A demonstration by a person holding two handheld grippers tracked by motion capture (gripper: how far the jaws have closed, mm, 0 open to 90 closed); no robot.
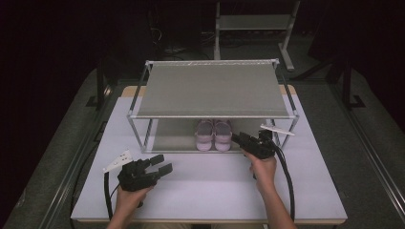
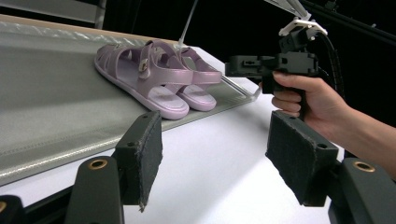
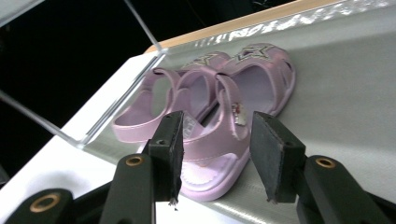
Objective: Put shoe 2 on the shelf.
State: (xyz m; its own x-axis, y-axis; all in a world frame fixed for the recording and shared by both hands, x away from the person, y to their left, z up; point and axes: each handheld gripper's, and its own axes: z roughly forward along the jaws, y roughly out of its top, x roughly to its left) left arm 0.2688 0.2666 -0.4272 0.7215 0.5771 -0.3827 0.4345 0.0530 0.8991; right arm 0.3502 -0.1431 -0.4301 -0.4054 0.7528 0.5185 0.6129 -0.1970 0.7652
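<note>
A pair of small lilac sandals (image 1: 214, 135) stands side by side on the lower grey shelf (image 1: 172, 136) of a metal rack, heels toward me. My right gripper (image 1: 237, 139) sits at the shelf's front edge, just right of the pair. In the right gripper view its jaws (image 3: 215, 154) stand apart in front of the heel of the nearer sandal (image 3: 219, 116), with the pads not pressing on it. My left gripper (image 1: 161, 163) rests low over the white table, jaws wide and nothing between them (image 2: 215, 158). In its view the sandals (image 2: 154, 77) and the right gripper (image 2: 233, 66) lie ahead.
The rack's top shelf (image 1: 212, 90) overhangs the sandals, with thin metal posts at the corners (image 1: 138, 133). White tabletop (image 1: 215, 186) stretches in front of the rack. Cables trail from both grippers toward the near edge. A dark floor and a metal stand (image 1: 253, 24) lie beyond.
</note>
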